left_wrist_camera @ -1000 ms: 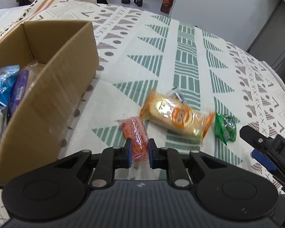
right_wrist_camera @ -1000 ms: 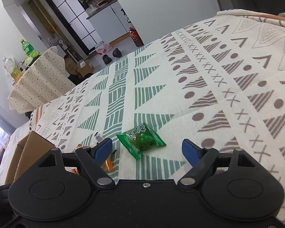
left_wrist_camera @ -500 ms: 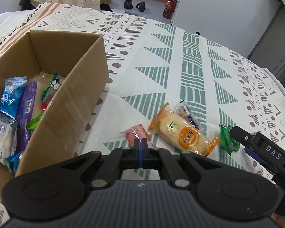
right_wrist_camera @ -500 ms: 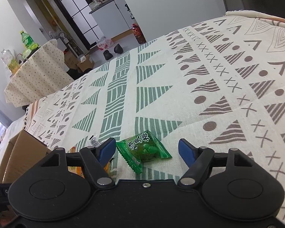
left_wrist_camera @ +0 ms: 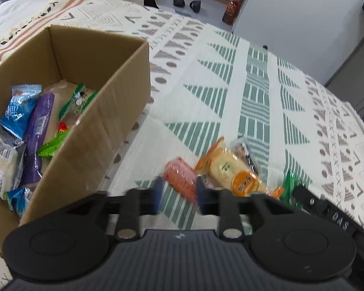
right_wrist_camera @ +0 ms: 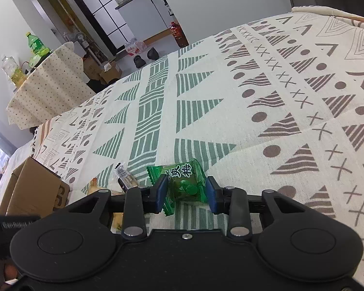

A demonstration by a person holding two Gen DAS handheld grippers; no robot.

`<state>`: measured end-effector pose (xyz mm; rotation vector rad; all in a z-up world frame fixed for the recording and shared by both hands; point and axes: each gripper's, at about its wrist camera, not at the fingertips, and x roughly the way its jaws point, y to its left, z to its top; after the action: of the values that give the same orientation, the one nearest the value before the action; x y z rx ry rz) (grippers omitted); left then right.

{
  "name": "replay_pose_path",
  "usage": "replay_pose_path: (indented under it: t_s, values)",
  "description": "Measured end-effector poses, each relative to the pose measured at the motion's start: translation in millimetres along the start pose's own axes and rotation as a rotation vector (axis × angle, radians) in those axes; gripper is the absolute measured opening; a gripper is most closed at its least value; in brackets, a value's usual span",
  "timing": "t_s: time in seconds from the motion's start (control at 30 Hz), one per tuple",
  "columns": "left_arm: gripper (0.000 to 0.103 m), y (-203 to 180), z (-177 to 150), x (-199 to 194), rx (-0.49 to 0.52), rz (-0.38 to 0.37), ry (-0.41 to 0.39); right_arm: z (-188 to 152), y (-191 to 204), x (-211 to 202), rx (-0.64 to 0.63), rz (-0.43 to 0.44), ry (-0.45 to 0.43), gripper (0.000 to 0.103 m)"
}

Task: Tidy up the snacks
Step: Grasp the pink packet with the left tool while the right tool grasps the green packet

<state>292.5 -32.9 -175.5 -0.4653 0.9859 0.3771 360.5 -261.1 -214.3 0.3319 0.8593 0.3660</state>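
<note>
My left gripper point(left_wrist_camera: 179, 195) stands open, its blurred blue pads on either side of the near end of a red snack packet point(left_wrist_camera: 180, 178) that lies on the patterned cloth. To its right lie an orange bread pack point(left_wrist_camera: 233, 173) and a small dark packet point(left_wrist_camera: 242, 149). The cardboard box point(left_wrist_camera: 97, 131) at the left holds several snacks. In the right wrist view my right gripper point(right_wrist_camera: 186, 195) is shut on a green candy point(right_wrist_camera: 185, 181), which still rests on the cloth. The same green candy point(left_wrist_camera: 290, 189) and the right gripper's body show at the left view's right edge.
The cardboard box point(right_wrist_camera: 34, 189) sits left of the right gripper, with the bread pack point(right_wrist_camera: 94, 186) and dark packet point(right_wrist_camera: 125, 177) between them. The patterned cloth point(right_wrist_camera: 279, 97) stretches far ahead. A dotted-cloth table point(right_wrist_camera: 48, 89) with bottles stands beyond the bed.
My left gripper was shut half a second ago and has now opened around the red packet's end. My right gripper moved forward and its wide jaws have narrowed onto the green candy.
</note>
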Motion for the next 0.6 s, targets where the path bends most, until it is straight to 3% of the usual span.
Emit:
replay_pose_path:
  t_s: [0.03,0.43,0.5,0.6]
  values:
    - [0.049,-1,1,0,-0.001,0.005,-0.007,0,0,-1,-0.001,0.001,0.0,0.033]
    - [0.05,-6,-1,26,-0.008,0.025,0.01,0,2,-4,-0.009,-0.003,0.007,0.036]
    - [0.05,-6,-1,29,-0.007,0.022,0.012,-1,3,-2,-0.012,-0.006,0.002,0.048]
    - [0.05,-8,1,31,-0.007,0.027,0.003,-1,3,0,-0.016,-0.011,-0.006,0.057]
